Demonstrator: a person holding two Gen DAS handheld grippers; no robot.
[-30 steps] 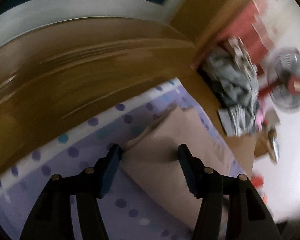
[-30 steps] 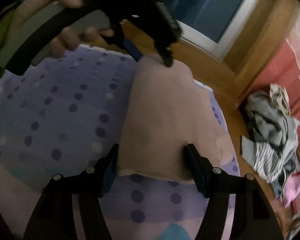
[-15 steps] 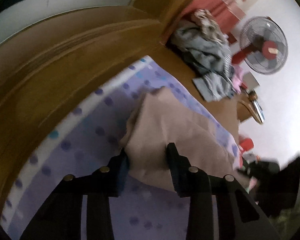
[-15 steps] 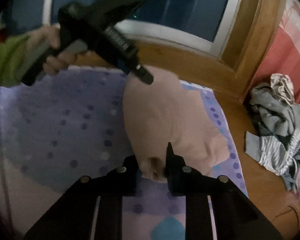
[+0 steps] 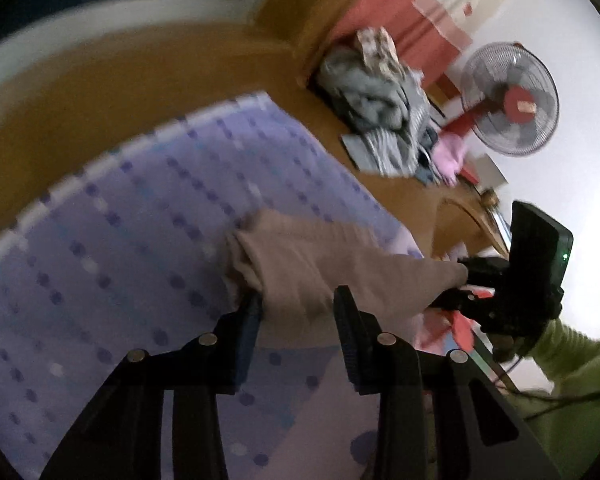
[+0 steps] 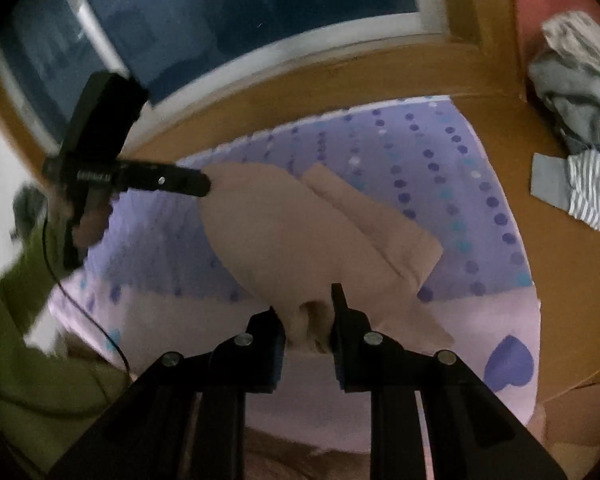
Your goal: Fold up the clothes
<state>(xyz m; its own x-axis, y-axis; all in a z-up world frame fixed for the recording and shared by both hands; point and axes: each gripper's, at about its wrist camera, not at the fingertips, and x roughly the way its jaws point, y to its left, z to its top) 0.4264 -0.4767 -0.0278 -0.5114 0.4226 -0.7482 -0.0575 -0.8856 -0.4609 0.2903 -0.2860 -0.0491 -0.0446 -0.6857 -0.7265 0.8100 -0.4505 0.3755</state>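
Right wrist view shows the right gripper (image 6: 308,316) with its jaws pinching a bunched corner of the beige garment (image 6: 300,232), while across the cloth the left gripper (image 6: 206,184) meets the opposite corner. From the left wrist view, the left gripper (image 5: 298,308) has its jaws pressed onto a thick fold of the same beige garment (image 5: 320,264), and the right gripper (image 5: 466,276) grips the far end. The cloth hangs stretched between the two, its lower part trailing on the purple dotted bedsheet (image 6: 440,168); whether any of it lies flat I cannot tell. One layer already seems doubled along the garment's right side, so I judge the fold as begun but unfinished: the held edge has yet to be laid over and smoothed. A pile of unfolded clothes (image 5: 384,108) waits on the wooden ledge (image 6: 560,248) beside the bed, so most of the task appears to remain.
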